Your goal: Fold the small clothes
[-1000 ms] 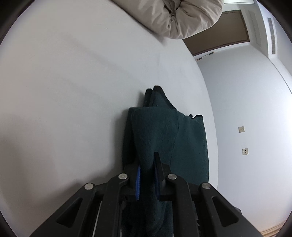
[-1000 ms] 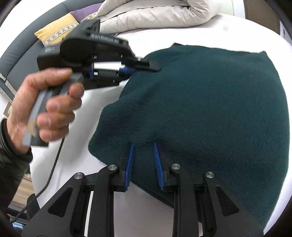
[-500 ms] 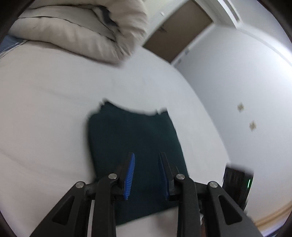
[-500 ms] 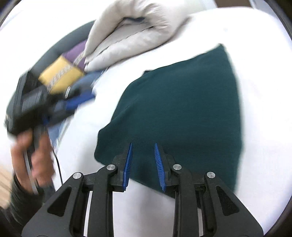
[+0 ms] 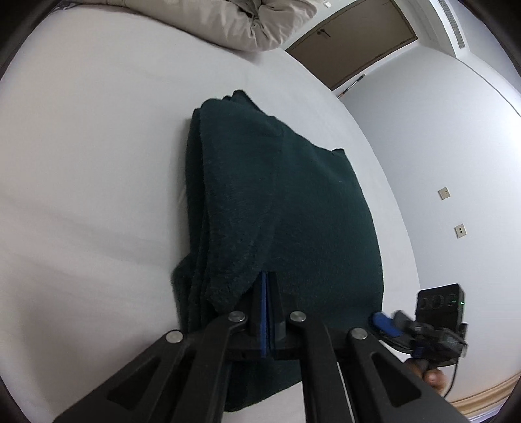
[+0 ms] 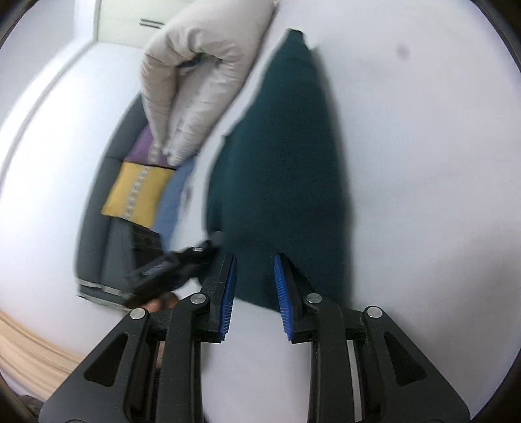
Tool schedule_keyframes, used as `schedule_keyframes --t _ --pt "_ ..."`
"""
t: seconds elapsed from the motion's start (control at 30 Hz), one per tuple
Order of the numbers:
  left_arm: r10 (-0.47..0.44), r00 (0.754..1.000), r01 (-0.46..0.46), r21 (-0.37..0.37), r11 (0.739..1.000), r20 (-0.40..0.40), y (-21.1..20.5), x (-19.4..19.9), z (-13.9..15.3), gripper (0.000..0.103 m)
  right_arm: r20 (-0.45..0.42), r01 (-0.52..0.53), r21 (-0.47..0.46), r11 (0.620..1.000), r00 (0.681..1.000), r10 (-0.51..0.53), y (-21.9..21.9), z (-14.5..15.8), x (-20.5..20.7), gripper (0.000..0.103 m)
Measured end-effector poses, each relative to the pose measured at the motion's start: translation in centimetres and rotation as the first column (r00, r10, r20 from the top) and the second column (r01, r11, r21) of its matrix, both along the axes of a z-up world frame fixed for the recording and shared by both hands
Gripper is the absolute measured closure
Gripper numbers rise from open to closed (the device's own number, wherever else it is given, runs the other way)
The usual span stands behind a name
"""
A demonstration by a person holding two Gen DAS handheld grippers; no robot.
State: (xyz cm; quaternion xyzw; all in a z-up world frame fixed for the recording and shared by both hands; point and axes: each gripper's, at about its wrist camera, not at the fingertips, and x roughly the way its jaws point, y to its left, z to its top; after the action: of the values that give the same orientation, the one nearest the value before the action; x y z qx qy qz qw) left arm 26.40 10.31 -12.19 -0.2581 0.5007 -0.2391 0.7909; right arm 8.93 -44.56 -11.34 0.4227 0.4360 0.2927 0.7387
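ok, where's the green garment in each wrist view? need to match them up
Left wrist: garment fills the centre, running from the shut left gripper up toward the duvet; a fold of it drapes over the fingers.
Right wrist: garment runs from top centre down to the open right gripper, nothing between the pads.
Shared landmark: the beige duvet, beyond the garment's far end in both.

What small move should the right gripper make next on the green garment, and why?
Probably lower the right gripper and pinch the near edge of the green garment: its jaws stand open above that edge; the left gripper is shut.
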Motion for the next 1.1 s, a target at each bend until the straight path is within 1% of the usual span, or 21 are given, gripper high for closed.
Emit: schedule_keyframes --t 0.07,0.13,0.17,0.2,0.23,0.27,0.3,0.33,0.37,0.43,0.47,0.5,0.53,0.6,0.63,0.7,0.77,0.83,0.87,1.0,1.1 --pt "-0.003 1.0 0.003 0.006 1.0 0.002 -0.4 0.1 0.2 0.099 0.012 -0.023 0.01 1.0 1.0 0.022 0.7 0.6 0.5 0.077" --pt "-0.005 1.0 0.005 -0.004 1.0 -0.002 -0.2 0.1 -0.1 0.099 0.0 -0.032 -0.043 0.999 0.999 0.032 1.3 0.4 1.4 0.071" --pt "-0.001 1.0 0.0 -0.024 1.0 -0.009 -0.3 0.1 -0.1 0.099 -0.025 -0.03 -0.081 0.996 0.999 0.029 1.3 0.0 1.1 0.068" --pt "0.002 1.0 -0.003 -0.043 0.999 -0.018 -0.2 0.1 0.0 0.099 -0.051 -0.034 -0.096 0.995 0.998 0.029 0.7 -0.5 0.3 0.067" --pt "0.003 1.0 -0.005 -0.054 0.999 -0.023 0.1 0.0 0.0 0.099 -0.077 -0.035 -0.074 0.997 0.997 0.029 0.3 -1.4 0.5 0.074" --pt "0.006 1.0 -0.007 -0.046 0.999 -0.018 0.3 -0.1 0.3 0.099 -0.084 -0.029 -0.058 0.998 0.996 0.024 -0.1 -1.4 0.4 0.077" --pt "0.005 1.0 -0.006 -0.029 1.0 -0.004 0.4 -0.3 0.8 0.099 -0.075 -0.025 -0.048 0.999 0.997 0.021 -0.5 -1.0 0.3 0.077" --pt "0.006 1.0 -0.006 -0.007 1.0 0.014 0.4 -0.7 1.6 0.093 -0.05 -0.021 -0.041 0.999 0.999 0.019 -0.6 -0.3 0.2 0.074" --pt "0.008 0.999 -0.008 -0.003 1.0 0.039 0.3 -1.1 2.6 0.087 -0.014 -0.017 -0.026 1.0 1.0 0.017 -0.8 0.6 0.4 0.074" --pt "0.011 0.995 -0.011 0.002 1.0 0.095 -0.1 -1.3 4.6 0.067 0.036 -0.013 0.003 1.0 0.999 0.012 -0.9 2.3 1.8 0.074" --pt "0.012 0.992 -0.013 0.006 1.0 0.123 -0.4 -1.3 5.4 0.064 0.045 -0.012 0.004 1.0 0.999 0.012 -0.9 3.0 2.5 0.073" --pt "0.005 0.989 -0.006 0.01 1.0 0.148 -1.0 -1.0 6.2 0.058 0.05 -0.014 -0.007 1.0 0.999 0.014 -0.5 3.6 3.5 0.071" --pt "-0.004 0.988 0.002 0.016 1.0 0.156 -1.4 -0.7 6.5 0.056 0.052 -0.021 -0.027 0.999 0.998 0.022 0.1 4.0 4.8 0.069" --pt "-0.007 0.987 0.001 0.04 0.999 0.159 -2.3 0.5 6.4 0.056 0.037 -0.051 -0.047 0.998 0.998 0.053 1.6 4.2 7.7 0.067" --pt "-0.003 0.989 -0.004 0.046 0.999 0.147 -2.7 1.4 5.8 0.056 0.013 -0.058 -0.054 0.997 0.998 0.059 2.4 3.7 9.5 0.066" --pt "0.014 0.993 -0.021 0.057 0.998 0.12 -3.0 3.0 4.5 0.056 -0.035 -0.064 -0.053 0.997 0.997 0.062 2.9 2.8 11.7 0.066" --pt "0.018 0.995 -0.027 0.092 0.995 0.097 -3.2 4.4 3.1 0.057 -0.073 -0.05 -0.044 0.998 0.996 0.046 2.6 1.6 13.9 0.068" --pt "0.014 0.995 -0.023 0.097 0.995 0.098 -3.3 5.0 2.4 0.061 -0.067 -0.028 -0.019 0.999 0.997 0.027 2.1 1.5 15.5 0.068" --pt "0.007 0.995 -0.017 0.103 0.995 0.1 -3.3 5.2 2.2 0.062 -0.065 -0.024 -0.02 1.0 0.998 0.023 2.1 1.4 16.3 0.068" --pt "-0.018 0.996 0.007 0.122 0.992 0.089 -3.2 5.9 1.9 0.063 -0.086 -0.034 -0.042 0.999 0.996 0.031 2.1 0.8 20.1 0.068" --pt "-0.029 0.996 0.018 0.139 0.99 0.079 -3.3 6.5 1.8 0.065 -0.111 0.002 -0.09 0.996 0.994 -0.012 1.5 0.7 22.5 0.068"
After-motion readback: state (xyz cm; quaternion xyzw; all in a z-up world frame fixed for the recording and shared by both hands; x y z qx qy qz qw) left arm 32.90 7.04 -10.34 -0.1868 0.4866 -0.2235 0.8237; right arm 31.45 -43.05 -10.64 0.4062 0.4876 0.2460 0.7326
